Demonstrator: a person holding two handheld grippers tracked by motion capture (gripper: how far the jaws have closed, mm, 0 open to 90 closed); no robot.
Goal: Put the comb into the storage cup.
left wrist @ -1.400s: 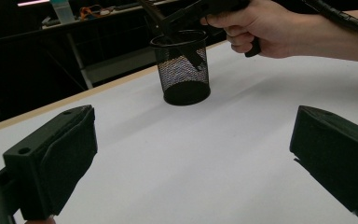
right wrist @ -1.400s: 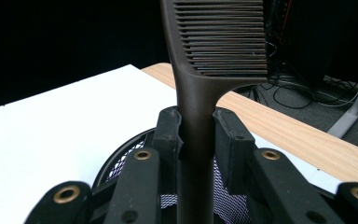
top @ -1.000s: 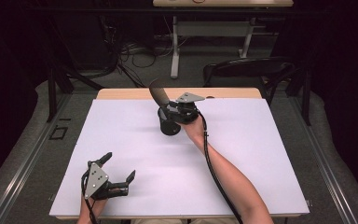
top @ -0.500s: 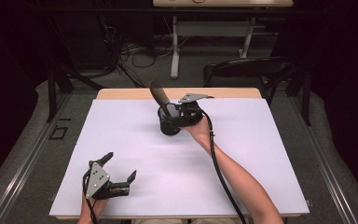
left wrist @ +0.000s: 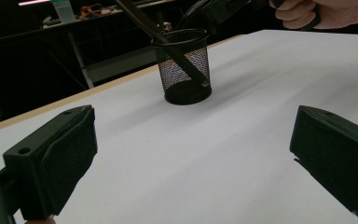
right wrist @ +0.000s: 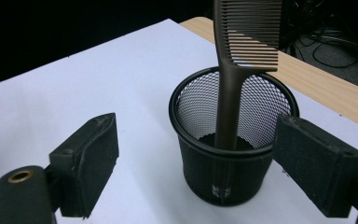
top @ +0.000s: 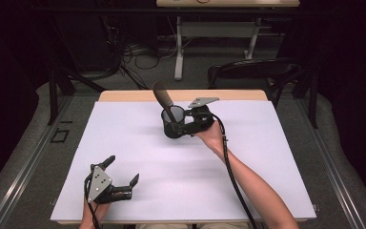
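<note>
Your right gripper is spread around the mesh cup holding the comb; left gripper spread, idle.

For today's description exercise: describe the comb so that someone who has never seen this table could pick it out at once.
Start at the white-covered table and find the black mesh cup near its far edge, beside the right tool. The brown comb stands in it handle down, leaning on the rim, its fine teeth above: the one thing in the cup.
</note>
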